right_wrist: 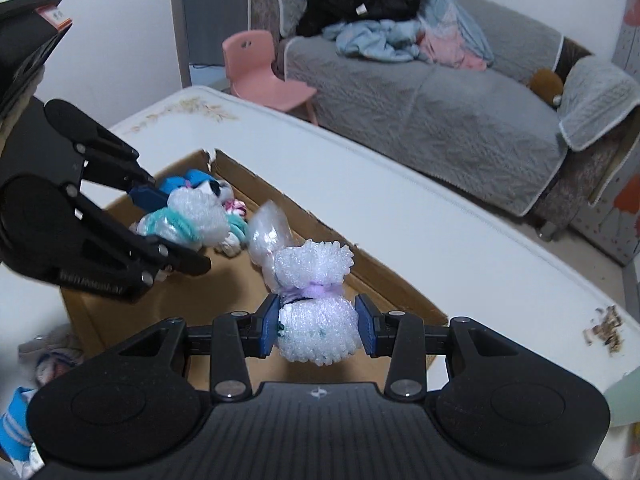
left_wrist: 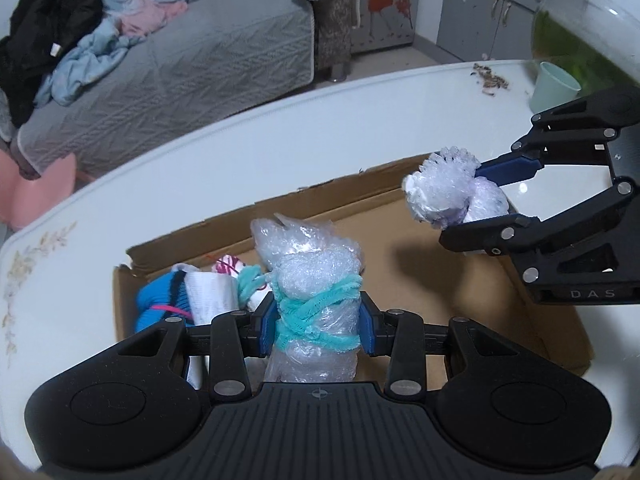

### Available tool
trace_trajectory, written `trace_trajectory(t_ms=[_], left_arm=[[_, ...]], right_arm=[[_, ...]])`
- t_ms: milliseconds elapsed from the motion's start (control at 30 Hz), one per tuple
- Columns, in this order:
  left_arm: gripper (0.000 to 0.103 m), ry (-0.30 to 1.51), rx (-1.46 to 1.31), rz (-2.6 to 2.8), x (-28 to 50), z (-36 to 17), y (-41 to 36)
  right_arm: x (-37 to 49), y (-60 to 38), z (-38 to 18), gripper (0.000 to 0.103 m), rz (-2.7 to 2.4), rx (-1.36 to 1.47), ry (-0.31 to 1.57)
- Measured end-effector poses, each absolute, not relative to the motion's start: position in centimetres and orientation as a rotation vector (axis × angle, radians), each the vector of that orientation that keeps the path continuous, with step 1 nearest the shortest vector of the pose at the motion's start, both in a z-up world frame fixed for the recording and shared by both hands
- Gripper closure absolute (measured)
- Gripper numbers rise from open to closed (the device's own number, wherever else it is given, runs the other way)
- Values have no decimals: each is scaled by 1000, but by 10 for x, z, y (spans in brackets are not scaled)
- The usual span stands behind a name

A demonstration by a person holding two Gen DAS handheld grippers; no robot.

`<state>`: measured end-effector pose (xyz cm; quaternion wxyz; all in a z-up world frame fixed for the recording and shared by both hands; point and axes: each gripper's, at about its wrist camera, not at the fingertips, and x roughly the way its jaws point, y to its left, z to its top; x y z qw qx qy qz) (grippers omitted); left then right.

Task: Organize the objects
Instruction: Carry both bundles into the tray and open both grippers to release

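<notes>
Bubble-wrap bundle tied with teal yarn [left_wrist: 316, 300] sits pinched between the blue pads of the left claw [left_wrist: 317, 322], held above a flat cardboard box [left_wrist: 460, 280]. A second bubble-wrap bundle with a lilac tie [right_wrist: 316, 308] is pinched in the right claw [right_wrist: 318, 326], also over the box. In the box's far corner lie blue and white rolled socks [left_wrist: 184, 296]. The box rests on a white surface [left_wrist: 240, 152]; a mint cup [left_wrist: 554, 86] stands at its far edge, near scattered crumbs [left_wrist: 490, 78].
</notes>
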<state>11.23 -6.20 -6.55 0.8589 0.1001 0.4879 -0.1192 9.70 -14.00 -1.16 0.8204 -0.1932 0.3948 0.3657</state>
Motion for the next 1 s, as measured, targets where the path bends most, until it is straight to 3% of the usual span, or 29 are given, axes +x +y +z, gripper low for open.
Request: trace_trajectory(t_ms=[1000], left_arm=[[55,1080,153,-205,129,-108,-69]], right_arm=[[121,-124,-47,64,775,-436,906]])
